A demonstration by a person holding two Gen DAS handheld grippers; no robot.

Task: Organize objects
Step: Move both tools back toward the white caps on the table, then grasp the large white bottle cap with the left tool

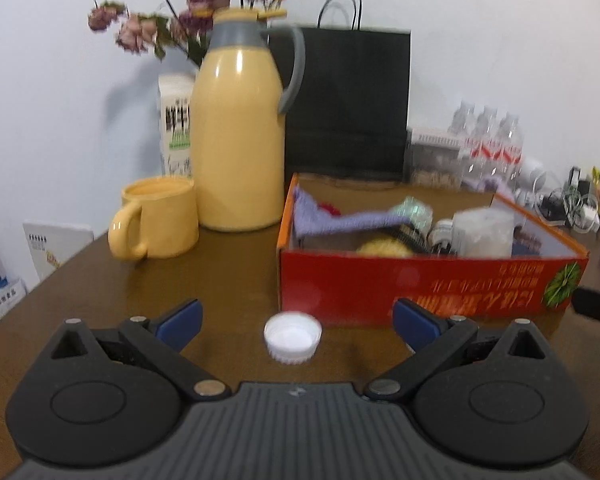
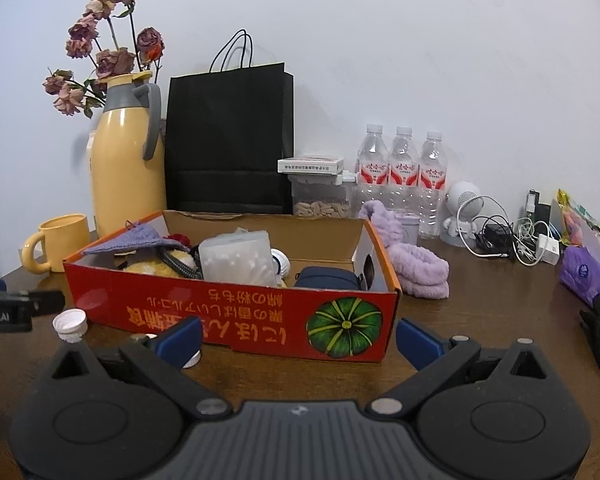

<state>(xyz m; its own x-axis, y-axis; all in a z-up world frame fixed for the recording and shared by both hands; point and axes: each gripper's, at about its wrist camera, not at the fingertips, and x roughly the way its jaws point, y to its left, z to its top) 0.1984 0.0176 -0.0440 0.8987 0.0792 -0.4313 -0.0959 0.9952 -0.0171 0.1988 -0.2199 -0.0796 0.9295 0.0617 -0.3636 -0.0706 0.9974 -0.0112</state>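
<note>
Left hand-held gripper (image 1: 296,322) with jaws spread wide, empty, above the brown counter (image 1: 228,280); a white bottle cap (image 1: 292,337) lies open side up between its blue fingertips (image 1: 180,323), just before the red cardboard box (image 1: 420,284). Right hand-held gripper (image 2: 298,340) likewise spread apart, facing the box's pumpkin-printed side (box holds a purple knitted cloth (image 2: 140,238) and other items). Behind stand a yellow mug (image 1: 156,220) and yellow thermos jug (image 1: 238,128).

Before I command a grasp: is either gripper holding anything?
Nothing held. Left gripper is open, the white bottle cap lying loose between its fingers; right gripper is open too.
</note>
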